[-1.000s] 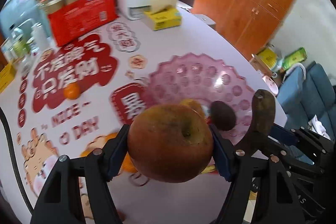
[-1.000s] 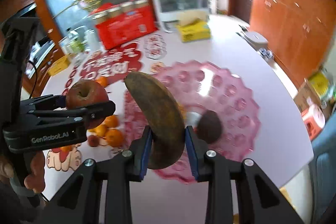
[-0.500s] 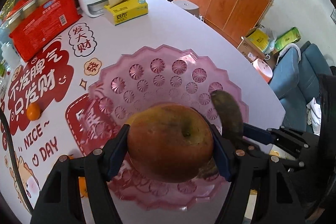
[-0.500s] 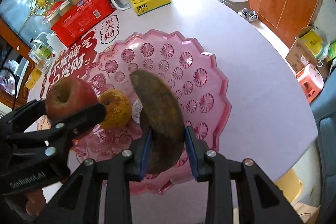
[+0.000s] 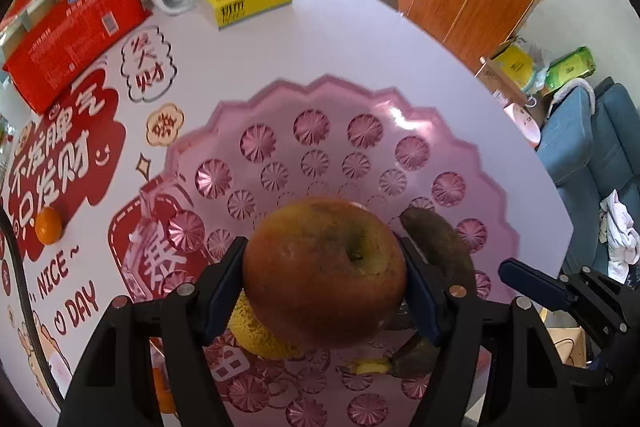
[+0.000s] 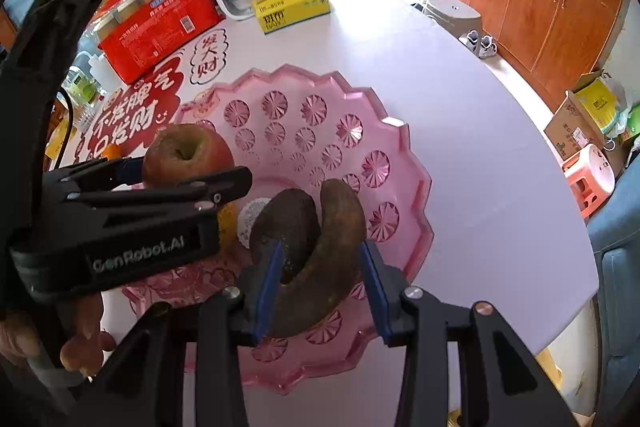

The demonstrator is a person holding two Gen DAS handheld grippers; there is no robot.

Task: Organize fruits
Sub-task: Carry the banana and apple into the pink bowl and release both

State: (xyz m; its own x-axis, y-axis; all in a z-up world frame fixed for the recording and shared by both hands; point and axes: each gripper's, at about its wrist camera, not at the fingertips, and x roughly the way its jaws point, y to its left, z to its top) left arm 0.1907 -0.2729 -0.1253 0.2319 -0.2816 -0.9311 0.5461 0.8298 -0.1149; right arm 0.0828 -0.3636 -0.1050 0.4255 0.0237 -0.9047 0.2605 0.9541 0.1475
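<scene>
Right hand-held gripper (image 6: 320,281): fingers now spread apart, the blackened banana (image 6: 324,259) released a moment ago onto the pink tray (image 6: 404,163), beside a dark fruit (image 6: 286,223). Left hand-held gripper (image 5: 324,279): clamped on the apple (image 5: 324,267), now over the tray's near side above a yellow pear (image 5: 260,331); likely next down.

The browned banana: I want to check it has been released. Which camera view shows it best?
The right wrist view: the browned banana lies in the pink plate, loose between the right gripper's open fingers. The left wrist view shows only parts behind the apple.
</scene>
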